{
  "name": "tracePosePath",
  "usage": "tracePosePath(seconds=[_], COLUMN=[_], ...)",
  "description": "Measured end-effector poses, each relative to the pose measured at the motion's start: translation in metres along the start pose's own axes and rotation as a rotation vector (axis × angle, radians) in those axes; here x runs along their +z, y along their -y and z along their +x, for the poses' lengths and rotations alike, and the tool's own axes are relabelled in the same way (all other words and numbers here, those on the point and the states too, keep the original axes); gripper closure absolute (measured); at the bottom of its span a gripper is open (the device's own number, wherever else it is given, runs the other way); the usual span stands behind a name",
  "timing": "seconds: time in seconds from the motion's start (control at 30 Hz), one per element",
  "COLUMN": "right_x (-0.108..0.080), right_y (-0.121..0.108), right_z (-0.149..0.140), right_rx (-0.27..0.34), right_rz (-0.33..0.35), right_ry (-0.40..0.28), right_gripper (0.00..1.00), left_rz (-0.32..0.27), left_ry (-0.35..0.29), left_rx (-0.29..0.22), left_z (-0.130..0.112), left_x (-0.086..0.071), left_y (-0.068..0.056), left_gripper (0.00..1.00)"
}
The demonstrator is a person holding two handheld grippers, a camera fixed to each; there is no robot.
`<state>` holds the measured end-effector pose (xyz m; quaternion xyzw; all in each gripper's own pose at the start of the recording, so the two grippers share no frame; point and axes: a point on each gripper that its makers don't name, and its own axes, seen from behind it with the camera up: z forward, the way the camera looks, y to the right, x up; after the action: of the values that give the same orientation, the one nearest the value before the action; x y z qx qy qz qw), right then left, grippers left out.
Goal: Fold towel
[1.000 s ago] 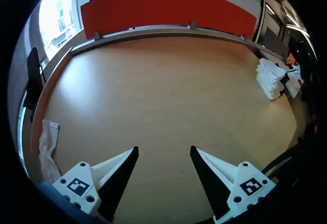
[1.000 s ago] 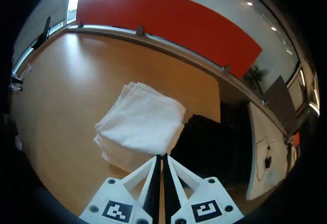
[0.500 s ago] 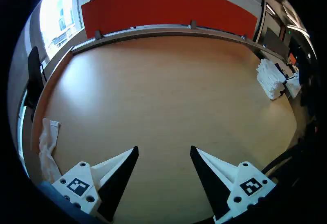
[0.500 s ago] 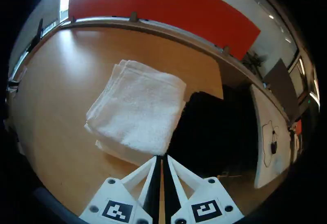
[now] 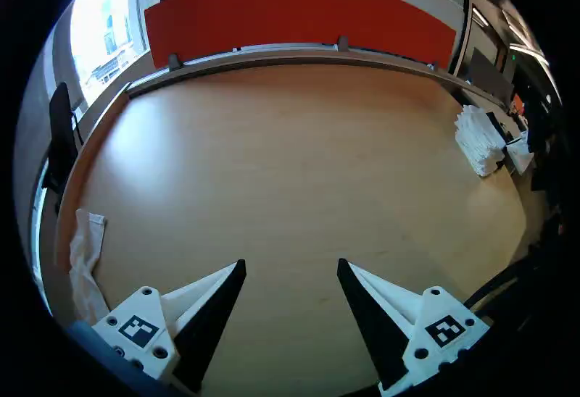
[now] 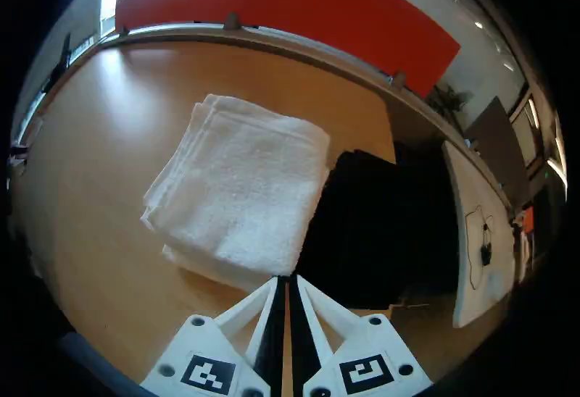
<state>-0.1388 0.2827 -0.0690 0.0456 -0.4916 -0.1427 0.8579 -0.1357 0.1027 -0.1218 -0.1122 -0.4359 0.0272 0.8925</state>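
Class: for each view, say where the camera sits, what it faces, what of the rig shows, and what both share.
Left gripper view: on the left gripper, jaws apart, facing across the table to the red partition.
Right gripper view: on the right gripper, jaws shut, facing the towel stack.
Shared: table, red partition, towel stack.

Right gripper, jaws pressed together, points at folded towel stack on table

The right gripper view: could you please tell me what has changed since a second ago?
The right gripper shifted: the folded towel stack now looks larger and sits higher in its view. Its jaws stayed shut. The left gripper stayed open and still.
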Motion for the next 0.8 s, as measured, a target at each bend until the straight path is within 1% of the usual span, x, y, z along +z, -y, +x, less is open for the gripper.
tracePosePath(seconds=[0.2, 0.37, 0.5, 0.63, 0.7, 0.77, 0.8], right_x=[-0.001, -0.003, -0.006, -0.010, -0.012, -0.014, -0.015], right_y=[0.001, 0.000, -0.003, -0.008, -0.009, -0.010, -0.010], right_z=[0.000, 0.000, 0.000, -0.002, -0.003, -0.003, -0.003], right_rx=[0.000, 0.014, 0.020, 0.023, 0.024, 0.024, 0.025], right_rz=[-0.001, -0.010, -0.023, -0.047, -0.054, -0.057, -0.062], right_ry=[-0.002, -0.008, -0.015, -0.019, -0.024, -0.032, -0.037], right_gripper=[0.96, 0.95, 0.84, 0.57, 0.46, 0.31, 0.27], left_rz=[-0.001, -0.002, -0.001, -0.003, -0.004, -0.004, -0.005], left_ry=[-0.001, -0.004, -0.006, -0.009, -0.010, -0.011, -0.011], left_rx=[0.000, 0.000, 0.000, -0.001, 0.000, 0.001, 0.001], left_z=[0.000, 0.001, 0.002, 0.003, 0.003, 0.003, 0.003], left_x=[0.000, -0.001, -0.001, -0.001, -0.001, -0.002, -0.002], left_y=[0.000, 0.000, 0.001, 0.001, 0.001, 0.001, 0.001], left_gripper=[0.06, 0.06, 0.06, 0.06, 0.06, 0.06, 0.06])
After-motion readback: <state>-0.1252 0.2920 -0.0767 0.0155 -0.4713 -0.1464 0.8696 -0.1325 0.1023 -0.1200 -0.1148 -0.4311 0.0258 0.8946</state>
